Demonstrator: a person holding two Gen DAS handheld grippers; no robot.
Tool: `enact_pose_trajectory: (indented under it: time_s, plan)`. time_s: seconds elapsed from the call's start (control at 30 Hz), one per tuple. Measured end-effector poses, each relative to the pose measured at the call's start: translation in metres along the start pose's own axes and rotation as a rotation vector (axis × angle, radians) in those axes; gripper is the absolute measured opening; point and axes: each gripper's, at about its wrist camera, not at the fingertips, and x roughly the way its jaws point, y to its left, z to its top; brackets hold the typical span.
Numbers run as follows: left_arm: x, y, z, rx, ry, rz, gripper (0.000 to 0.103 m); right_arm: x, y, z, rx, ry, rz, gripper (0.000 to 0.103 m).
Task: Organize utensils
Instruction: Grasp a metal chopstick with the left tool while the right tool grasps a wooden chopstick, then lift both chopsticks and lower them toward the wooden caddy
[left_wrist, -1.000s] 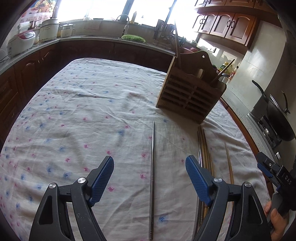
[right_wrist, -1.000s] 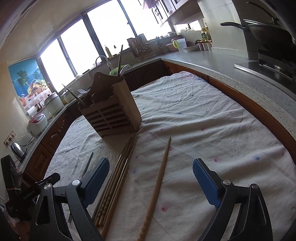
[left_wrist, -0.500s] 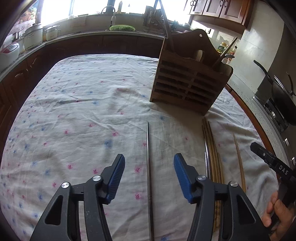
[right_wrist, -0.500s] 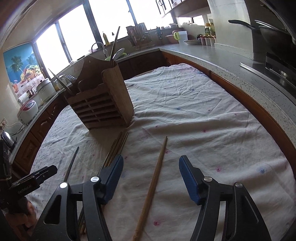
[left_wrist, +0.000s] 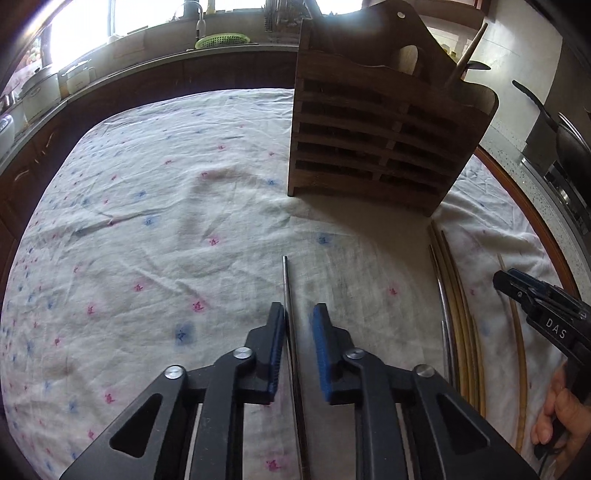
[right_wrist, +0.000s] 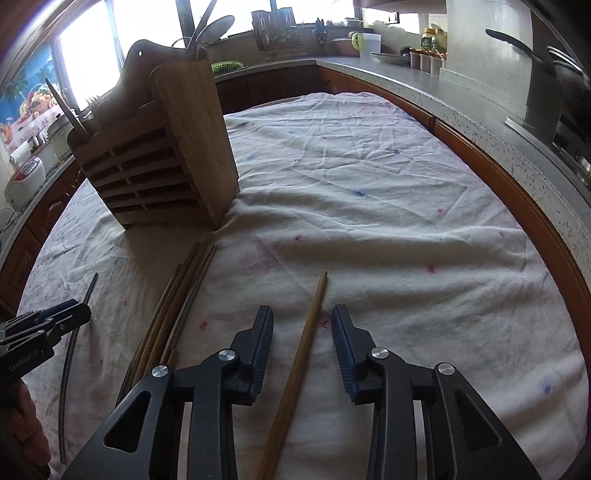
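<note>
the left hand-held gripper (left_wrist: 298, 325) is held low over the cloth-covered counter (left_wrist: 155, 206), its blue pads brought close on either side of a metal chopstick (left_wrist: 286, 284) that lies flat and points toward the wooden utensil holder (left_wrist: 384, 136); one pad appears to touch the rod while a narrow gap is seen beside the other, so the jaws are nearly together but not yet clamped on it. the rod is straddled along its length, presumably so that it can be pinched across its thin width and lifted without rolling. the right hand-held gripper (right_wrist: 302, 325) is placed the same way over a single wooden chopstick (right_wrist: 308, 332), which lies apart from the others, with the jaws clearly apart and space left on both sides of the stick. between the two, a bundle of chopsticks (right_wrist: 177, 295) is laid side by side on the cloth, its far ends just short of the holder's base. the holder is stood upright near the middle of the counter, with spoons and other utensils already upright in its top compartments, so it is judged to be the place where the loose chopsticks are meant to be dropped. neither chopstick is lifted yet; the closing of the jaws is judged to be the step in hand.
</note>
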Motion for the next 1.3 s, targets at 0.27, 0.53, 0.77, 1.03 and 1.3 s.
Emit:
enact_pose_trajectory:
  time_s: [0.27,0.53,0.77,1.03,1.3]
  plan:
    - [-0.001,0.004,-0.004,-0.003,-0.013,-0.03,0.003,0.001,0.001,0.001,-0.01,-0.006,0.01,0.007]
    - [-0.045,0.021,-0.017,-0.088,-0.069,-0.133,0.003,-0.032,0.001,-0.002,0.028,-0.053,0.109,0.005]
    - [-0.113,0.033,-0.027,-0.134,-0.193,-0.214,0.003,-0.085,0.005,0.005,0.031,-0.151,0.181,0.005]
    - [-0.175,0.042,-0.042,-0.138,-0.293,-0.256,0.003,-0.146,0.014,0.017,0.014,-0.282,0.241,0.005]
    - [-0.199,0.046,-0.047,-0.138,-0.349,-0.255,0.003,-0.177,0.016,0.024,0.016,-0.358,0.269,0.005]
